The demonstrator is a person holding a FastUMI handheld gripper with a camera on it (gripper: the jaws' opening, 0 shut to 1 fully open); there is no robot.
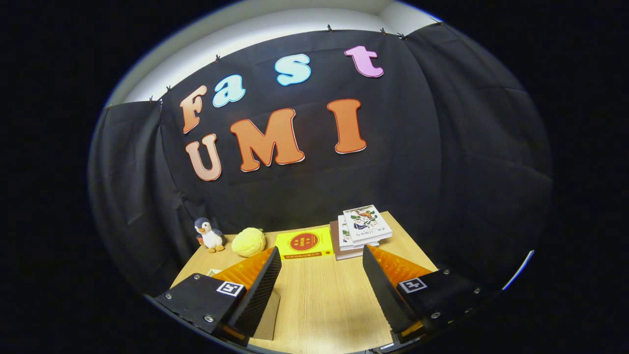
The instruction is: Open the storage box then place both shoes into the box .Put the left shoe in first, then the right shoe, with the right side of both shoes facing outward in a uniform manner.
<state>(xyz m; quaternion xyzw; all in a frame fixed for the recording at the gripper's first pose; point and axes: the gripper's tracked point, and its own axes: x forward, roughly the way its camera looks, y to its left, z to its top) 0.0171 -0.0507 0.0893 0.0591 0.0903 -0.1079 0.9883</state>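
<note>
Storage box and shoes are not lying anywhere on the stretch of bench (319, 295) that the gripper view is showing, so where they sit I cannot tell.

In the gripper view, the gripper (319, 285) is hovering over the near part of the bench with its fingers (260, 290) spread wide and holding nothing; bare wood is showing between them. Beyond the fingers, along the far edge, a plush penguin (210, 235) is standing at the far left corner, a yellow soft toy (249, 242) just beside it, then a yellow book (304, 243) lying flat, and a stack of books (361, 228) at the far right corner.

By my judgement, shoes will be handling light and soft in the upper; the stiffer heel collar is looking like the best hold. The box lid is probably light and stiff, best taken at its edge.
</note>
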